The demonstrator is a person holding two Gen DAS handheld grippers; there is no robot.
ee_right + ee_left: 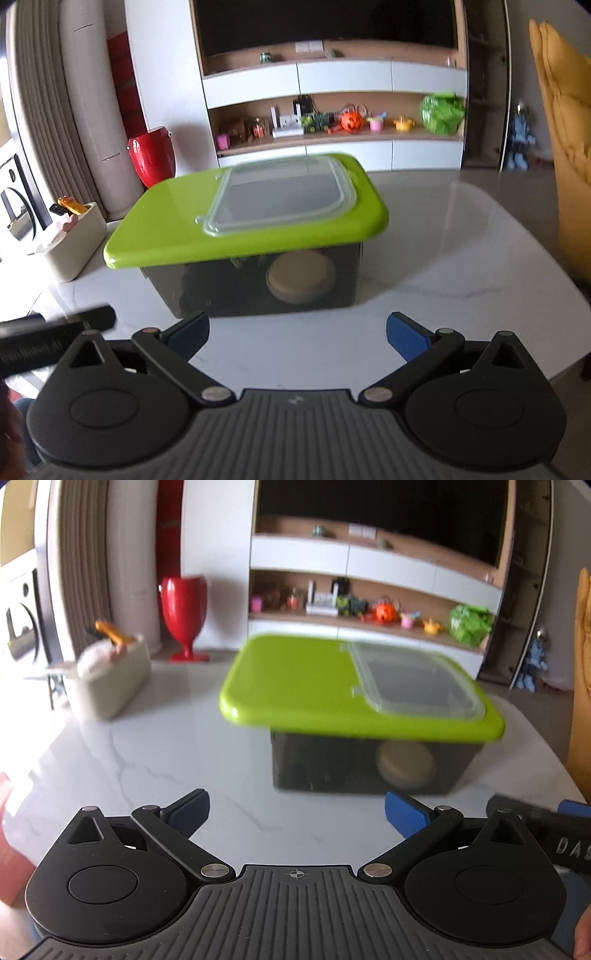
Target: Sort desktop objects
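Observation:
A dark see-through storage box (332,768) with a green lid (295,686) and a clear flap (413,679) stands on the white marble table (147,753). A round tan object (404,764) shows inside it. The box also shows in the right wrist view (221,288), with its lid (170,229) and the tan object (301,277). My left gripper (297,814) is open and empty, short of the box. My right gripper (297,334) is open and empty, also short of the box. The right gripper's edge shows in the left wrist view (546,827).
A beige organiser bin (107,679) holding small items stands at the table's far left; it also shows in the right wrist view (74,236). A red vase (183,613) and a shelf unit with toys (369,609) stand beyond the table. A yellow chair (565,147) is at right.

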